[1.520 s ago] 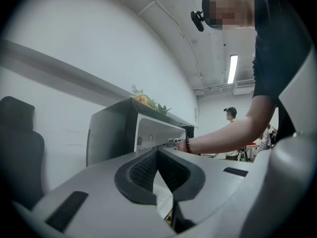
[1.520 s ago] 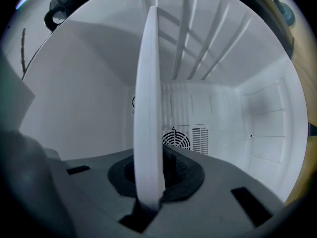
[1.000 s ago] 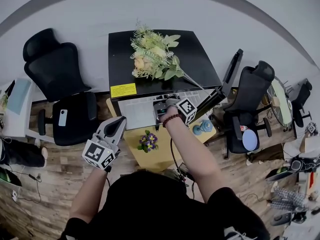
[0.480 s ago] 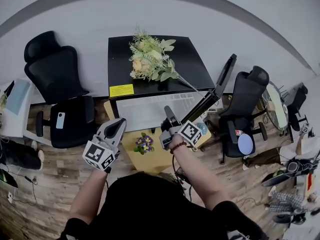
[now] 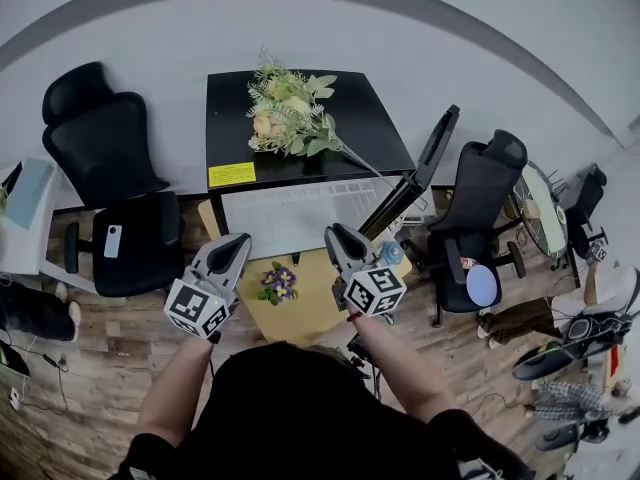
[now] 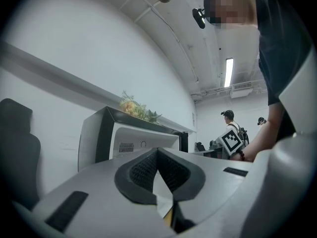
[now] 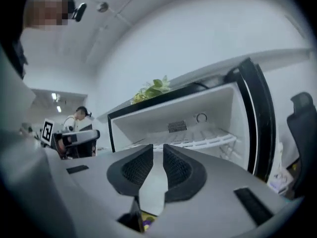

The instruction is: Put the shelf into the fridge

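Wood flooring and a pale wall frame the corner where the white wire shelf (image 7: 198,142) now lies level inside the open fridge (image 5: 370,118), resting across the cavity with nothing touching it. A second ago the right gripper (image 5: 335,233) was reaching in at the shelf's front edge. It has since drawn back toward the person, its jaws only a narrow slit apart and holding nothing. The left gripper (image 5: 238,240) hovers where it was, jaw tips together and empty. By the look of it the placing is done, and the door (image 5: 425,168), swung wide to the right, is what remains to deal with. A bouquet (image 5: 285,113) lies on the fridge's black top, and a low yellow table (image 5: 310,308) sits between the person and the fridge.
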Demonstrator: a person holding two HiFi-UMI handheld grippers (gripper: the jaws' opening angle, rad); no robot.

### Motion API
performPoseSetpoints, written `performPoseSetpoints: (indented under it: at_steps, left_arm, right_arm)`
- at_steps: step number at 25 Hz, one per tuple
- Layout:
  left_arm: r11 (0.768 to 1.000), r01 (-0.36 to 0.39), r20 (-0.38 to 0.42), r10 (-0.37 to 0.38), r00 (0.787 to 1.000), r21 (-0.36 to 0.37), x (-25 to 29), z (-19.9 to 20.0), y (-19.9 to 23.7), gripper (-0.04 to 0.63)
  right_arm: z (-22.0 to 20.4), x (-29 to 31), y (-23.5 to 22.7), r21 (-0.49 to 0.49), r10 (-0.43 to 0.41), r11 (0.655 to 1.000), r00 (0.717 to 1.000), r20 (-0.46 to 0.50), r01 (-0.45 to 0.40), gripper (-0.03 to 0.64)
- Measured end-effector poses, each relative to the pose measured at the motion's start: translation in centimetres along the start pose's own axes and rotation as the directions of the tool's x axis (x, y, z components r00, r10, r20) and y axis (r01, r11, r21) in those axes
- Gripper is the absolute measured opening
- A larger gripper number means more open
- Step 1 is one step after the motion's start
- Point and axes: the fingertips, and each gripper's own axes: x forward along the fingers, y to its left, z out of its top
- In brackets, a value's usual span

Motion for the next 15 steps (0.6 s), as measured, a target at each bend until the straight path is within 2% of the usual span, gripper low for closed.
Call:
performPoseSetpoints:
  at_steps: [3, 5, 12, 15]
  left_arm:
    - [1.0, 0.002, 0.003, -0.002, 1.0, 0.022, 0.0, 0.3, -0.2, 0.018]
    - [0.999, 0.004, 0.001, -0.004, 1.0, 0.039, 0.0, 0.5, -0.5, 0.018]
    - [0.999, 0.006, 0.011, -0.006, 1.0, 0.047, 0.1, 0.7, -0.8, 0.018]
    - [0.999, 0.0, 0.013, 0.0, 1.0, 0.053, 0.0, 1.1, -0.5, 0.018]
  right_arm:
    - [1.0, -0.8, 0.8, -0.188, -0.009, 0.982, 1.0, 0.026, 0.014, 0.05]
    - [1.5, -1.2, 1.4, -0.273, -0.003, 0.962, 0.999, 0.037, 0.013, 0.04]
    - [3.0, -2.7, 2.7, -0.419, 0.003, 0.908, 0.997, 0.077, 0.03, 0.031]
    - [3.9, -2.8, 3.9, -0.46, 0.031, 0.888, 0.993, 0.11, 0.023, 0.021]
